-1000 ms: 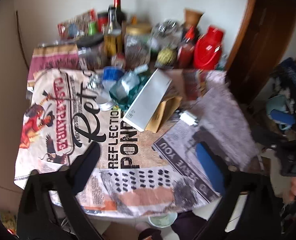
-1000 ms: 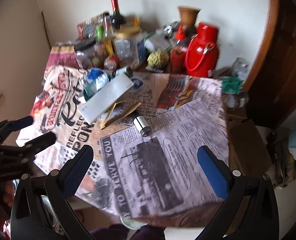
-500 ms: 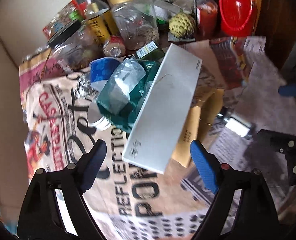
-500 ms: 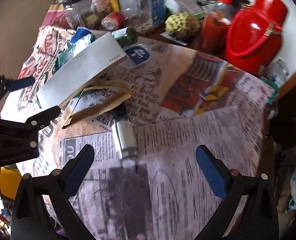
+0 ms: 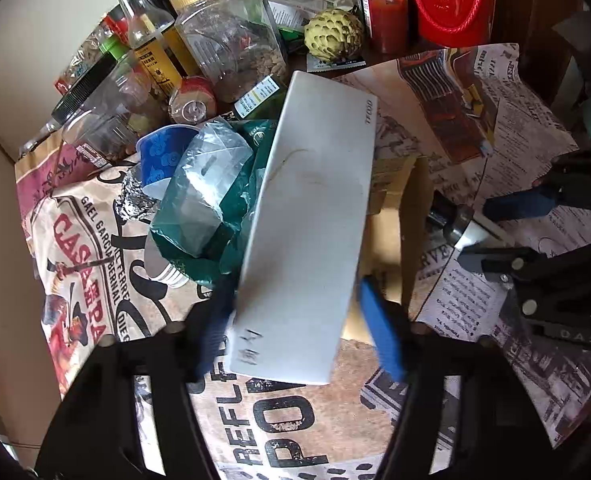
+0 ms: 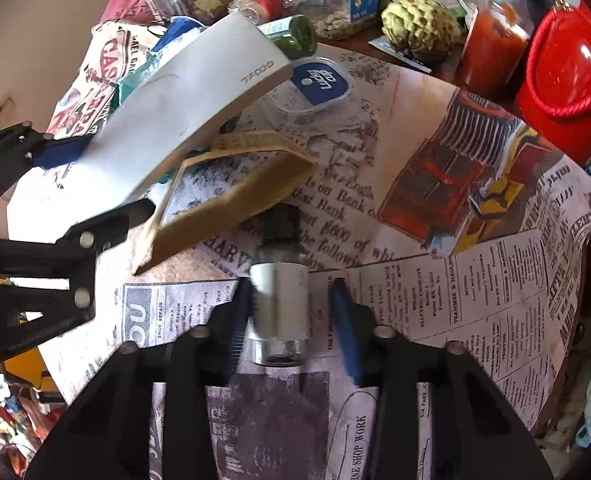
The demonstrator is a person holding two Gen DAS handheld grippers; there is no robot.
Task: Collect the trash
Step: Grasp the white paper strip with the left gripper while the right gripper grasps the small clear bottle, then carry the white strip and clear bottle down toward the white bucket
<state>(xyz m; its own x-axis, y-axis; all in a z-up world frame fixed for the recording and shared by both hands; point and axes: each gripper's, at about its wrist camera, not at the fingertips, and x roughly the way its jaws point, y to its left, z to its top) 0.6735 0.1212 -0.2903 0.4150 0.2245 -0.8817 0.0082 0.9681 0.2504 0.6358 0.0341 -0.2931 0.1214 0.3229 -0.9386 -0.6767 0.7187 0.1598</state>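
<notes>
The tabletop [image 6: 495, 280] was covered with printed newspaper-pattern sheeting, matte and creased. A long, flat, white rectangular box [image 5: 307, 232], smooth-faced with faint scuffs and small grey lettering at its far end, lay tilted across a crumpled green and clear plastic wrapper [image 5: 203, 204] and a flattened brown cardboard sleeve [image 6: 231, 192].

The left hand-held gripper [image 5: 299, 332] had its blue-padded jaws on either side of the near end of the box; they had just been closing. The left pad met the box edge, while the right pad stood just clear, so no firm grip was evident.

A small cylindrical bottle [image 6: 279, 300], white-labelled with a dark cap and a shiny metallic base, lay on its side just beside the cardboard sleeve. The right hand-held gripper [image 6: 291, 320] straddled it; its jaws had just been closing. The left pad was at the bottle's side, and a narrow gap showed at the right pad.

At the back stood clear plastic jars [image 5: 231, 40], glass bottles, a knobbly green fruit [image 5: 333, 34] and a glossy red container [image 5: 451, 0].
</notes>
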